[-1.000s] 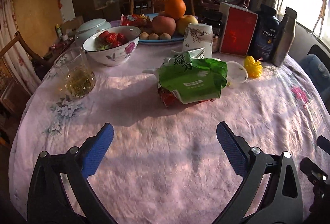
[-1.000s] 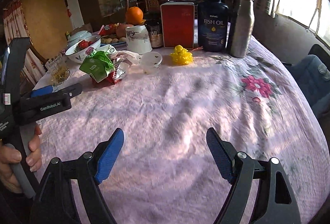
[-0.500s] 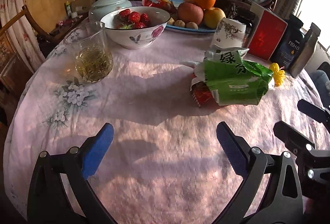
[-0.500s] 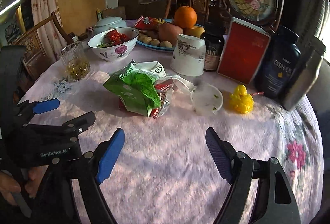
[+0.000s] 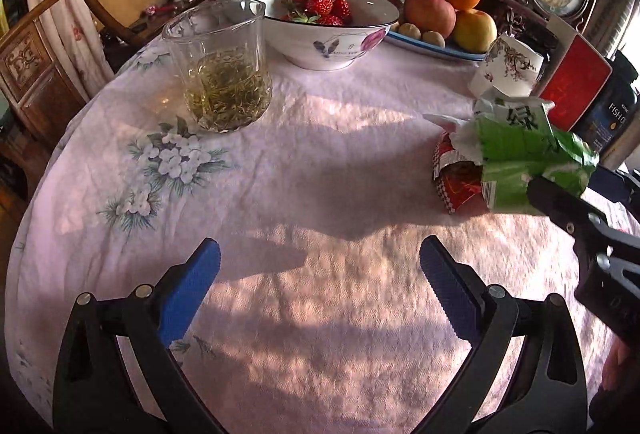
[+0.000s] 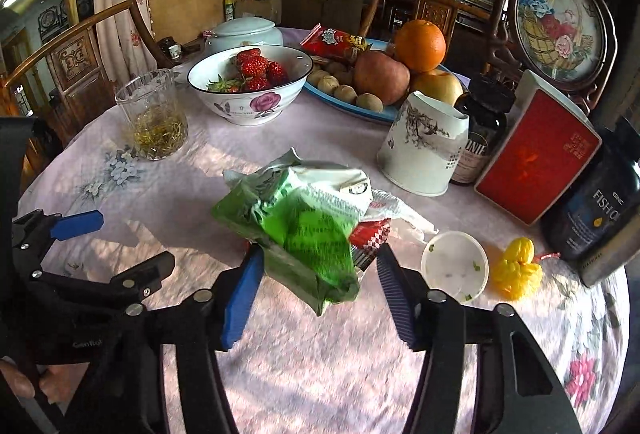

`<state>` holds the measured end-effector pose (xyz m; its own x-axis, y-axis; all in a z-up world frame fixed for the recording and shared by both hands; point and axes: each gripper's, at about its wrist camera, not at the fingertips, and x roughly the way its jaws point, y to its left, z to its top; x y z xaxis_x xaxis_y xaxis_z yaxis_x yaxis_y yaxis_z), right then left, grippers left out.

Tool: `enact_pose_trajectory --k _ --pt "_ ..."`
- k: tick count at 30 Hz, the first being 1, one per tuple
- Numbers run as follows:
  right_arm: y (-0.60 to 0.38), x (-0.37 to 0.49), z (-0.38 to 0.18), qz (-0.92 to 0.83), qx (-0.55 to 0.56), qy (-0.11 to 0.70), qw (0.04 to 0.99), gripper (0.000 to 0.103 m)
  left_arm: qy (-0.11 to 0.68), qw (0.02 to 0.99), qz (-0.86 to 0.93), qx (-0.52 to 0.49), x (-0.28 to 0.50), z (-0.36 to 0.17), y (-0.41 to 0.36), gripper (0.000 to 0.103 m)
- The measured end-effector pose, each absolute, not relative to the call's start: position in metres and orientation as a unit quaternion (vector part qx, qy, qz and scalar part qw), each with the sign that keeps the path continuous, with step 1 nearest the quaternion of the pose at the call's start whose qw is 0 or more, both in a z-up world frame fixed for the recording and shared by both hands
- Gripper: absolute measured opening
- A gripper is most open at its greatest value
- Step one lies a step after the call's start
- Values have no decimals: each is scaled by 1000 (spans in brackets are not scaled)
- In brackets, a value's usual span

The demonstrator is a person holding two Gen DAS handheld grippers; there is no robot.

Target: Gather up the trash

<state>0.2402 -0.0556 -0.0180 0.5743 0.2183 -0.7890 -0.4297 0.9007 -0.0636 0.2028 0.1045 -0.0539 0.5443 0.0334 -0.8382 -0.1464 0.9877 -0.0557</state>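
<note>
A crumpled green wrapper [image 6: 304, 230] lies on the pink tablecloth with a red-and-white checked wrapper [image 6: 370, 238] under it. My right gripper [image 6: 316, 274] is open, its blue pads on either side of the green wrapper's near end, not closed on it. A white plastic lid [image 6: 454, 266] and a yellow crumpled ball [image 6: 518, 268] lie to the right. In the left wrist view, my left gripper [image 5: 320, 282] is open and empty over bare cloth; the green wrapper [image 5: 528, 154] lies far right, with the right gripper's black arm [image 5: 580, 222] reaching it.
A glass of tea leaves [image 5: 222, 70], a strawberry bowl [image 5: 326, 28] and a fruit plate [image 6: 384, 82] stand at the back. A white cup [image 6: 424, 144], dark jar, red box [image 6: 538, 150], fish oil bottle [image 6: 596, 210] and metal flask stand right.
My right gripper has advanced to the green wrapper, which now sits between its open pads. My left gripper has turned left, so the tea glass is nearer and the wrapper shifted right.
</note>
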Motion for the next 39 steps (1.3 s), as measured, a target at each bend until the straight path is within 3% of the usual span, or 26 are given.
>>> enact_pose_trajectory --k 3,6,14,21,28,34,39 --pt "-58 241 -18 195 -107 423 878 27 475 876 50 -59 202 -54 103 96" --pt "-64 231 -9 208 -74 412 884 21 476 876 49 -58 202 -55 103 96" --pt "-116 154 33 180 -24 348 920 21 467 882 41 -56 199 -51 98 96" --pt "-167 97 11 122 -15 376 919 21 454 890 30 -37 196 -48 86 96" --pt "-184 79 -3 93 -16 392 915 25 444 896 16 -21 192 -46 75 96" --pt "-188 86 -20 93 18 417 904 44 440 898 3 -6 190 -46 64 96" --pt "-186 114 -17 96 59 416 903 45 446 895 3 -9 193 -49 66 96"
